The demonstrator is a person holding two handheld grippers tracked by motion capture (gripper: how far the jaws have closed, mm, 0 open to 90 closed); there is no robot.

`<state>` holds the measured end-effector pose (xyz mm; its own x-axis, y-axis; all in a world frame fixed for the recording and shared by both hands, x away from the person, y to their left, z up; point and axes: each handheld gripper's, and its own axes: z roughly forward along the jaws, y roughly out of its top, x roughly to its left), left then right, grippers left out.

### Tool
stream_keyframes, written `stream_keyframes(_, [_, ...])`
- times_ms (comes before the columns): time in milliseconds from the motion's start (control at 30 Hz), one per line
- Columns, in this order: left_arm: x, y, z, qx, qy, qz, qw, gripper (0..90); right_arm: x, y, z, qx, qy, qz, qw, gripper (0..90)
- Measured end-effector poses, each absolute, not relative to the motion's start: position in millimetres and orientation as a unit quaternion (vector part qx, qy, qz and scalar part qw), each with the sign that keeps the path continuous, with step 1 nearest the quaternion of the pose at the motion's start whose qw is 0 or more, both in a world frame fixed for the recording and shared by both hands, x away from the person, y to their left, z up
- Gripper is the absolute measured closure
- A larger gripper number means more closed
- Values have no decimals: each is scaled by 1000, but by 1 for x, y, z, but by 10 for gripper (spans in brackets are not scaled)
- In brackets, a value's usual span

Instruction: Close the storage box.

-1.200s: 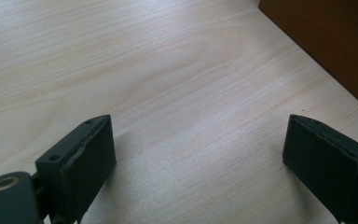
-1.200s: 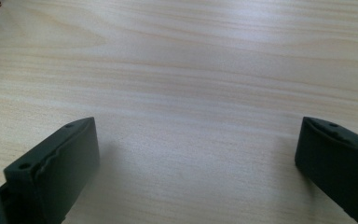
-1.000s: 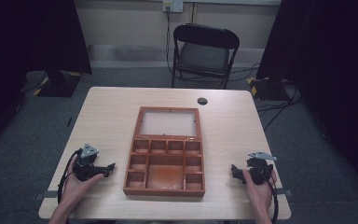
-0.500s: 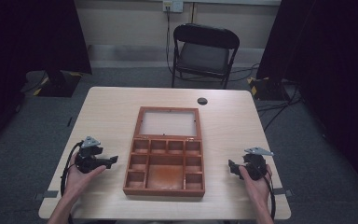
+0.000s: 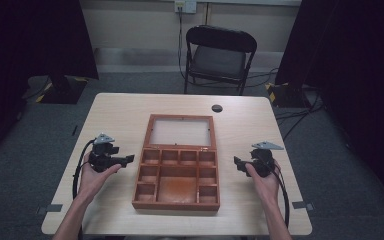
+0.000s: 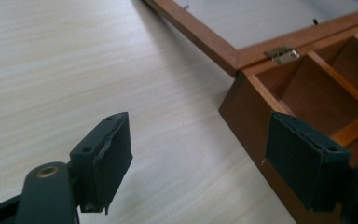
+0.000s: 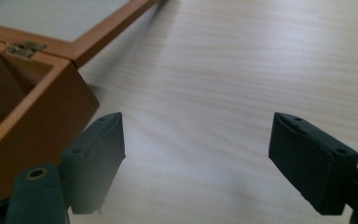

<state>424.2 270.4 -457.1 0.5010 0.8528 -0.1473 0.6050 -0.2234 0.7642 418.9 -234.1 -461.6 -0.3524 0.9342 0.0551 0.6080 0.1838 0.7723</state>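
We read no writing on the brown wooden box (image 5: pixel 177 170): lid flat open, brass hinge (image 6: pixel 282 54). Both hand-held grippers, left (image 5: pixel 128 159) and right (image 5: pixel 237 162), have just narrowed slightly, holding nothing.

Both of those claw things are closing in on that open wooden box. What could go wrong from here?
The lid lies flat open on small hinges; a clumsy lift might strain them. The left gripper and right gripper flank the wooden box with open jaws; uneven pushes could skid it across the smooth table.

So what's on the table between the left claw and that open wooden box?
Nothing: in the high view just bare table separates the left claw from the wooden box, which sits close by.
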Motion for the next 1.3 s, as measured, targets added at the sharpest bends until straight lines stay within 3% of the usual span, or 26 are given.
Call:
stream_keyframes(333, [437, 274, -450, 755, 484, 170, 409, 223, 440, -215, -445, 500, 745, 381, 223, 178])
stream_keyframes(967, [496, 257, -411, 776, 453, 175, 403, 217, 490, -187, -417, 467, 765, 391, 211, 173])
stream_keyframes(1300, [514, 238, -446, 780, 466, 124, 399, 224, 509, -172, -442, 470, 773, 389, 173, 168])
